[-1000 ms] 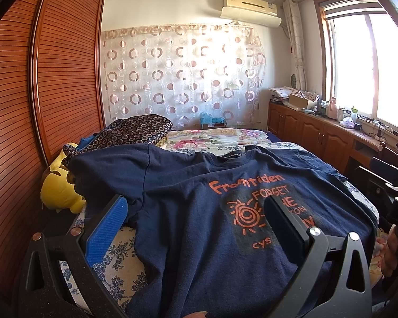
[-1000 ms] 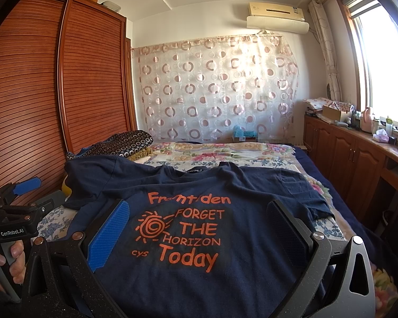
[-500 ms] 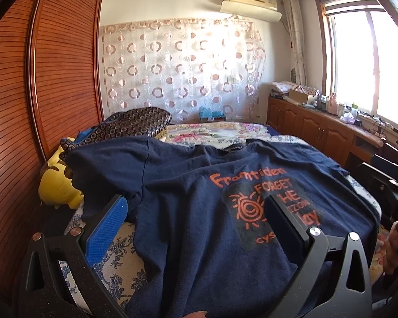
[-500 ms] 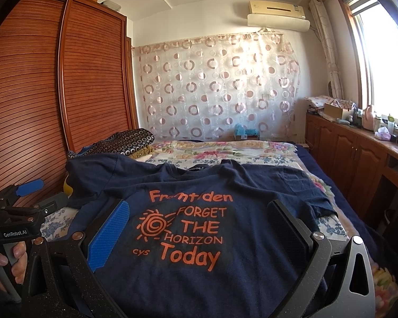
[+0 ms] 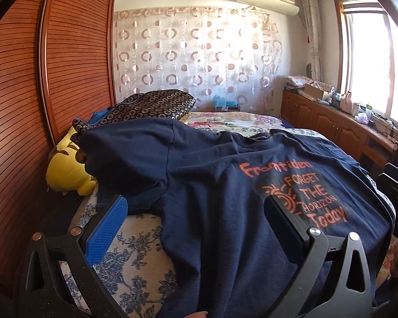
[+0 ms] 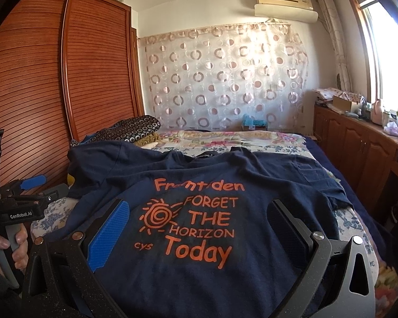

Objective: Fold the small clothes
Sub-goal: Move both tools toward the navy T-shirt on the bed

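Navy T-shirt point(image 6: 199, 190): spread flat, print side up, across the bed point(image 5: 135, 259), collar toward the far end, hem toward the cameras; orange print reads "FORGET THE HORIZON Today" beside a sun motif. Its left sleeve point(image 5: 124, 153) runs out toward the wardrobe side and lies partly over a yellow plush toy point(image 5: 66, 175); the other sleeve point(image 6: 318, 177) lies flat toward the window side.

Left tongs point(image 5: 196, 217): spread wide, holding nothing, poised over the shirt's left edge; blue pad point(image 5: 106, 230) above the floral sheet, dark finger above the printed area. Whether they touch the cloth cannot be told.

Right tongs point(image 6: 199, 222): spread wide, holding nothing, framing the printed text from above.

Person's hand point(image 6: 10, 243): seen in the right wrist view at the left margin, wrapped round the grey handle of the left tool.

Bed: blue-floral sheet, a flowered quilt point(image 6: 225, 137) at the far end, a dark ring-patterned fabric bundle point(image 5: 151, 106) near the wardrobe point(image 5: 74, 53).

Room: circle-patterned curtain point(image 6: 225, 79) on the far wall, air conditioner point(image 6: 284, 5) above it, wooden cabinets point(image 6: 358, 153) with clutter under the window
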Motion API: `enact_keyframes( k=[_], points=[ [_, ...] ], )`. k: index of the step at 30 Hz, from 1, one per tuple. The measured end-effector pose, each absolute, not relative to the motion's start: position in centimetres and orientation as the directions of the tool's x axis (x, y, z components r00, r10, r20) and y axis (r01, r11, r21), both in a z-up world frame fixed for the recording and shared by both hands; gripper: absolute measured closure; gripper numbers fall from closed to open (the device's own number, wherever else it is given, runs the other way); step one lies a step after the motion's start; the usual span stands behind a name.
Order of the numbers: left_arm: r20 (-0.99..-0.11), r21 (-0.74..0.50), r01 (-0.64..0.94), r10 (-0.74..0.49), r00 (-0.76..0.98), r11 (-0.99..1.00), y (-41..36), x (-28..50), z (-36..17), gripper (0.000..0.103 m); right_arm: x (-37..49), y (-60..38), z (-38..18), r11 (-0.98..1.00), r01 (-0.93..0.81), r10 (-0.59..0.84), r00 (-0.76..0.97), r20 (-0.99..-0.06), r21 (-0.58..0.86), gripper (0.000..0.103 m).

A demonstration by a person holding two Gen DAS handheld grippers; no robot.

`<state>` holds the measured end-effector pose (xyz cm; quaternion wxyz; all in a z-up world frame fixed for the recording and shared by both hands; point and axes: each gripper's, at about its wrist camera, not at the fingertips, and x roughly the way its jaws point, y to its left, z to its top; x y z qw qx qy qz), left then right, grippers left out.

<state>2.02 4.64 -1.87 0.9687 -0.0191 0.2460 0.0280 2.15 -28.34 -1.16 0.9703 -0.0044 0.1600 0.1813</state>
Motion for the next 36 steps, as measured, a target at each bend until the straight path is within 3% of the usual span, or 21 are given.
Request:
enact_keyframes(
  k=[22, 36],
  points=[
    [-0.492, -0.020, -0.134, 0.107, 0.864, 0.991, 8.8, 2.9, -2.9, 0.000, 3.6, -25.5, -1.5, 0.911, -0.411, 0.387, 0.873, -0.296, -0.021, 0.000],
    [-0.602, -0.037, -0.143, 0.092, 0.793, 0.989, 15.4, 6.6, -5.0, 0.000, 9.2, -23.0, -3.4, 0.841, -0.542, 0.476, 0.738, -0.478, 0.001, 0.001]
  ],
)
